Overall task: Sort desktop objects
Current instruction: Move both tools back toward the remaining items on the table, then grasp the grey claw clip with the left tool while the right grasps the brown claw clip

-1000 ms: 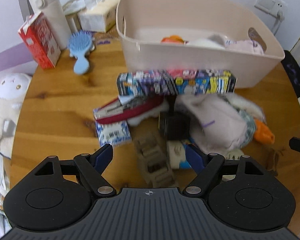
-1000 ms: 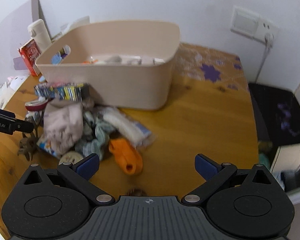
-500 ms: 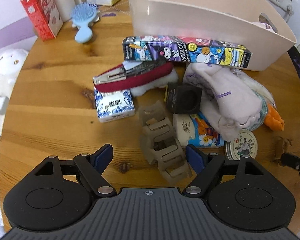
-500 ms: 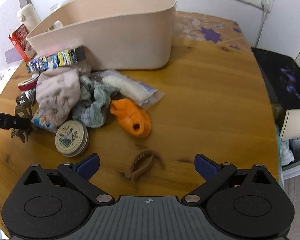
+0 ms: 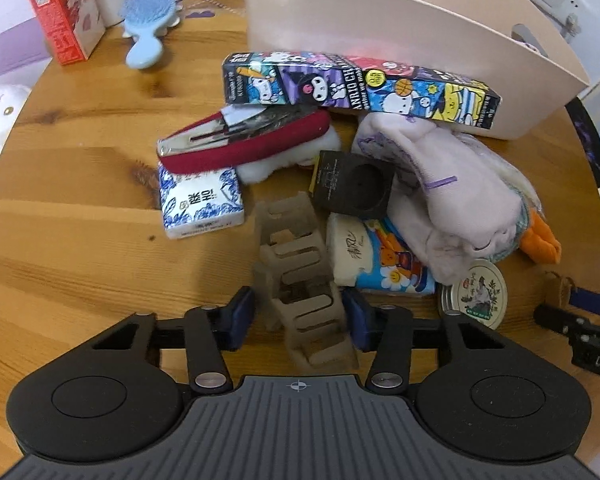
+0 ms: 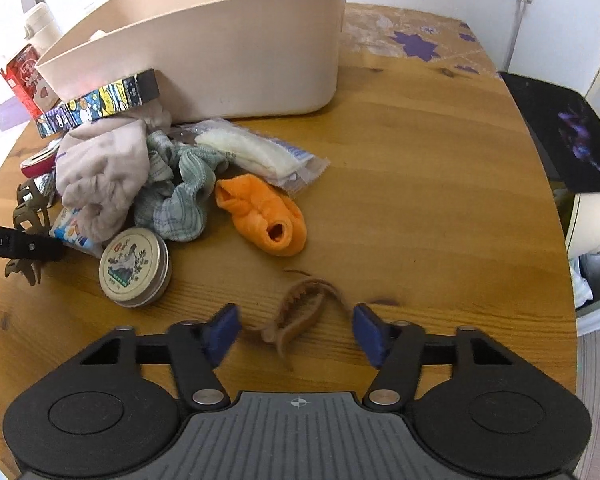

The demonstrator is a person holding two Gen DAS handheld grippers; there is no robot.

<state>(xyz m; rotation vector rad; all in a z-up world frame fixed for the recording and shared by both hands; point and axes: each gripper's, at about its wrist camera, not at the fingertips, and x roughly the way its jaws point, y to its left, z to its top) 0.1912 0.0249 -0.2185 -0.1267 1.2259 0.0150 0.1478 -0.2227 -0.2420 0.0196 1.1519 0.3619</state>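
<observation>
Btwn left tool pads: beige ribbed hair claw.

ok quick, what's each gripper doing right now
left gripper: fingers closing around the beige hair claw, not clearly gripping yet
right gripper: fingers closing around the small brown hair clip, not touching yet
</observation>
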